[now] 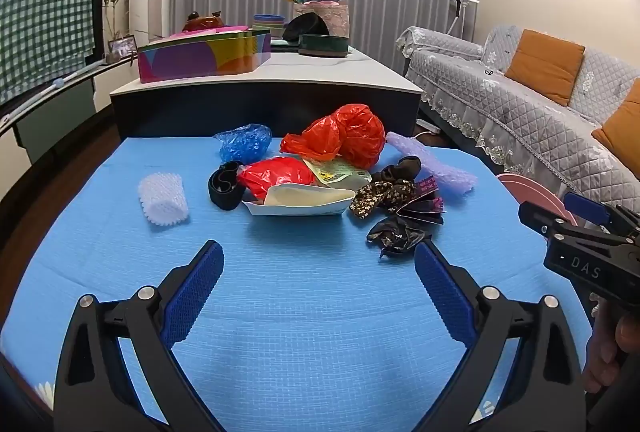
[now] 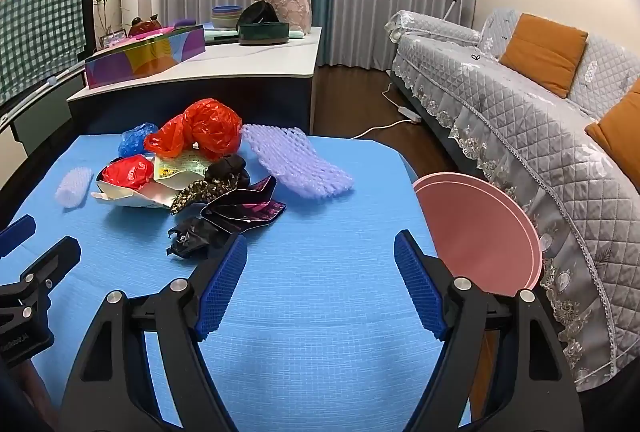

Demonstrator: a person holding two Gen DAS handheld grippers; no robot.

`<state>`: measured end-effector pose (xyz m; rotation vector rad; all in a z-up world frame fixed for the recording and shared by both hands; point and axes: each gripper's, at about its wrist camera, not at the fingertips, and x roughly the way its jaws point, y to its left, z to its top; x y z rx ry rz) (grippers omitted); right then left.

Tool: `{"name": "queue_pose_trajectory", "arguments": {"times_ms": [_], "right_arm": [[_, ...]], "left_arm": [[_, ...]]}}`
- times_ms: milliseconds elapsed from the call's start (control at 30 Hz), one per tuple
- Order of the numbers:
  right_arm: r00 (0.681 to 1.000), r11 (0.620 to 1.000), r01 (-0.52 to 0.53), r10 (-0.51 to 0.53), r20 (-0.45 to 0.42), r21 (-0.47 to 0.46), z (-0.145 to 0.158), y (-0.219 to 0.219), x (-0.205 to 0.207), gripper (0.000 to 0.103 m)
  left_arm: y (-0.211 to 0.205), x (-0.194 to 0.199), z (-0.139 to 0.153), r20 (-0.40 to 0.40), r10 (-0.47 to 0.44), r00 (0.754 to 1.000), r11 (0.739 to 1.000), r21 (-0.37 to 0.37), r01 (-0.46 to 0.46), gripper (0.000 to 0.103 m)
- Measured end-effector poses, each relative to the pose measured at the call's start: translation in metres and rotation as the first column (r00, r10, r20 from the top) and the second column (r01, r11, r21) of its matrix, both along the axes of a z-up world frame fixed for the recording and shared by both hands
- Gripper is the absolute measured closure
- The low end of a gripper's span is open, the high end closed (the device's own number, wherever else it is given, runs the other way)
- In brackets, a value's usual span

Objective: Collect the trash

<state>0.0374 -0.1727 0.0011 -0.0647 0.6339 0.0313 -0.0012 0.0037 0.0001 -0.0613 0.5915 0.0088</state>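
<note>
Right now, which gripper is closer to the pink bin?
Right. The right gripper hovers open just beside the pink bin at the table's right edge; the left gripper, also open, sits farther left, facing the trash pile.

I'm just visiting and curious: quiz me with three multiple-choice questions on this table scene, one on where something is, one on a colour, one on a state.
1. Where is the pink bin?
A. beside the table's right edge
B. on the sofa
C. under the pile

2. What colour is the table cover?
A. green
B. blue
C. white

3. How is the left gripper?
A. shut on a bag
B. open, holding nothing
C. shut, empty

Answers: 1 A, the right wrist view shows it just off the cover's right edge, before the sofa. 2 B, the mat is blue throughout. 3 B, its blue pads stand wide apart over bare mat.
</note>
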Motion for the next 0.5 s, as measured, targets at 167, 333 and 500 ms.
{"name": "queue_pose_trajectory", "arguments": {"times_ms": [167,333,500], "right_arm": [[1.000,1.000,-0.001,0.001,0.001,0.001,0.0001,0.0001,-0.0003,0.028],[1.000,1.000,0.002,-0.002,0.000,0.001,-0.0003,0.0007,-0.0005,0.028],[1.000,1.000,0.001,-0.001,0.002,0.001,-0.0004,0.0003,-0.0005,0.028]], "left_arm": [[0.0000,-0.0002,0.0000,0.002,-0.001,1.000,1.000,-0.002,0.001,0.010],[-0.0001,-0.0002,0.0002,0.003,-0.002,1.000,1.000,-0.001,0.002,0.010],[0.0000,-0.0002,0.0002,0.002,-0.002,1.000,1.000,-0.002,0.002,0.010]]}}
